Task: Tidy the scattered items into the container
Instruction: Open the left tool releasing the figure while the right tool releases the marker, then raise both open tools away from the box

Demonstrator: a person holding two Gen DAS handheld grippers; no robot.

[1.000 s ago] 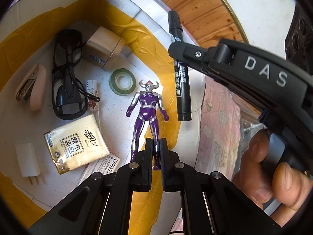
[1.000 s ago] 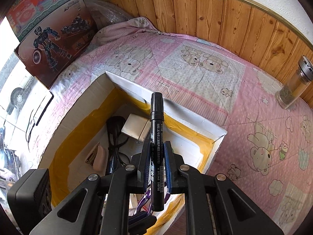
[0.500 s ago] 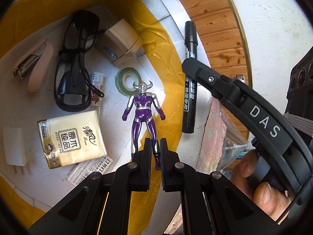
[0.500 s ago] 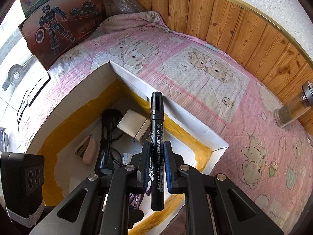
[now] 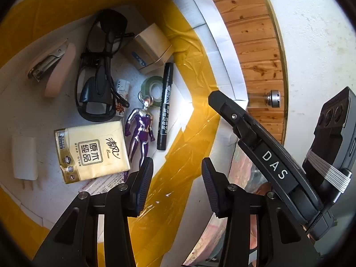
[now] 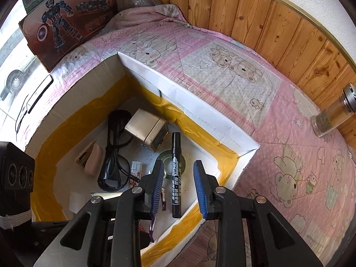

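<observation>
A white box with yellow tape [image 5: 209, 35] [image 6: 200, 111] holds the items. A purple figure [image 5: 142, 131] lies on its floor beside a black marker [image 5: 164, 106] [image 6: 176, 178]. My left gripper [image 5: 176, 173] is open and empty above the box. My right gripper [image 6: 179, 173] is open and empty above the marker; its arm [image 5: 267, 160] shows in the left wrist view. Also inside are a tissue pack [image 5: 91, 153], black glasses [image 5: 100, 71], a pink stapler [image 5: 55, 66], a beige tin [image 5: 151, 46], a tape roll [image 5: 153, 84] and a white plug [image 5: 23, 158].
The box sits on a pink bear-print quilt [image 6: 244, 73]. A glass jar [image 6: 333, 115] stands at the right by the wood-panelled wall [image 6: 278, 29]. A toy carton [image 6: 64, 17] leans at the far left.
Both grippers have opened. The purple figure left the left gripper and the marker left the right gripper; both now lie on the box floor.
</observation>
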